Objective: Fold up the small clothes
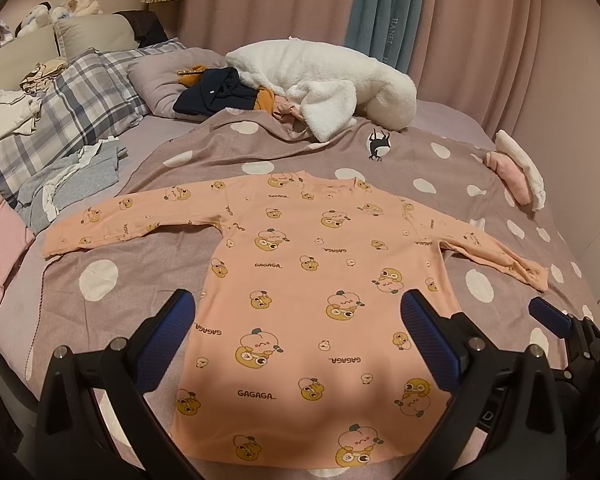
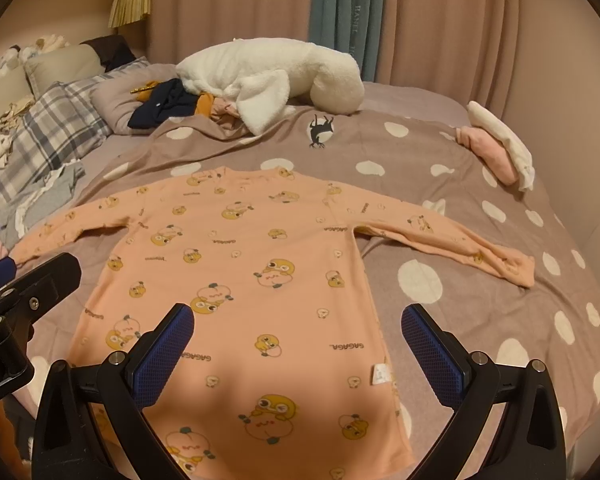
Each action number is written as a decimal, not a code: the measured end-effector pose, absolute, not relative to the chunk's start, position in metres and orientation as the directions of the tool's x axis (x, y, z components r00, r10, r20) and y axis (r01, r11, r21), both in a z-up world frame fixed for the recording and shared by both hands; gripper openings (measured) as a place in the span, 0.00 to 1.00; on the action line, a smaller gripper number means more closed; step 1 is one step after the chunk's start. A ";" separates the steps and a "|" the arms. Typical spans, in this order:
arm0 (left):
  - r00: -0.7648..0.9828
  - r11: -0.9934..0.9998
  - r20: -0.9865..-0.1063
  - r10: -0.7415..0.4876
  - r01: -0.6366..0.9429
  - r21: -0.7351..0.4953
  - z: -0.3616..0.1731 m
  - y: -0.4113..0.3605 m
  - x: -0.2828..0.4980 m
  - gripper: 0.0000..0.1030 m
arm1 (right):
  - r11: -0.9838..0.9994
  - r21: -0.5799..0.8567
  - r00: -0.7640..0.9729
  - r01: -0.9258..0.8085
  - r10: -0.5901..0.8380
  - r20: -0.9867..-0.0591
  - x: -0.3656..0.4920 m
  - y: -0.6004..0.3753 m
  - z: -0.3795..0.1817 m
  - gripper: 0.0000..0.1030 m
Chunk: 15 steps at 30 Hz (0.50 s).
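A small peach long-sleeved shirt (image 1: 312, 280) printed with cartoon ducks lies flat on the dotted bedspread, both sleeves spread out, hem nearest me. It also shows in the right wrist view (image 2: 252, 280). My left gripper (image 1: 298, 316) is open and empty, hovering over the lower left part of the shirt. My right gripper (image 2: 298, 328) is open and empty over the lower right part. The right gripper's blue pad (image 1: 548, 316) shows at the right edge of the left wrist view. The left gripper's black finger (image 2: 48, 276) shows at the left of the right wrist view.
A mauve bedspread (image 1: 440, 160) with white dots covers the bed. A white fleece garment (image 1: 324, 80) and dark clothes (image 1: 216, 94) lie at the far side. A folded pink and white stack (image 1: 516, 176) sits far right. Grey clothes (image 1: 72, 184) and plaid pillows (image 1: 72, 108) lie left.
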<state>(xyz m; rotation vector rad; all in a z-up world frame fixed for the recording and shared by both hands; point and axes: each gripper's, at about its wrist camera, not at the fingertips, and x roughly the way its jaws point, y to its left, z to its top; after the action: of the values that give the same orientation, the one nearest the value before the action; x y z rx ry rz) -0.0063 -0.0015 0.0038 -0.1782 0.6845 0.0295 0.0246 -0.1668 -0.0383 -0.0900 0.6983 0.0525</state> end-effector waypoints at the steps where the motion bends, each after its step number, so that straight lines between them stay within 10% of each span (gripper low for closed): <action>1: 0.775 0.984 -0.632 -0.032 -0.086 -0.154 0.004 -0.002 -0.006 1.00 | 0.995 -0.066 0.765 -0.079 0.018 -0.644 0.025 -0.167 -0.038 1.00; 15: 0.773 0.985 -0.633 -0.033 -0.084 -0.154 0.004 -0.002 -0.007 1.00 | 0.995 -0.066 0.764 -0.073 0.013 -0.645 0.025 -0.167 -0.039 1.00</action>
<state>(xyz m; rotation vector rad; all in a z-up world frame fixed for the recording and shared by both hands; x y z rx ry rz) -0.0066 -0.0023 0.0035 -0.1773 0.6869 0.0276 0.0249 -0.1673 -0.0386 -0.0890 0.6996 0.0472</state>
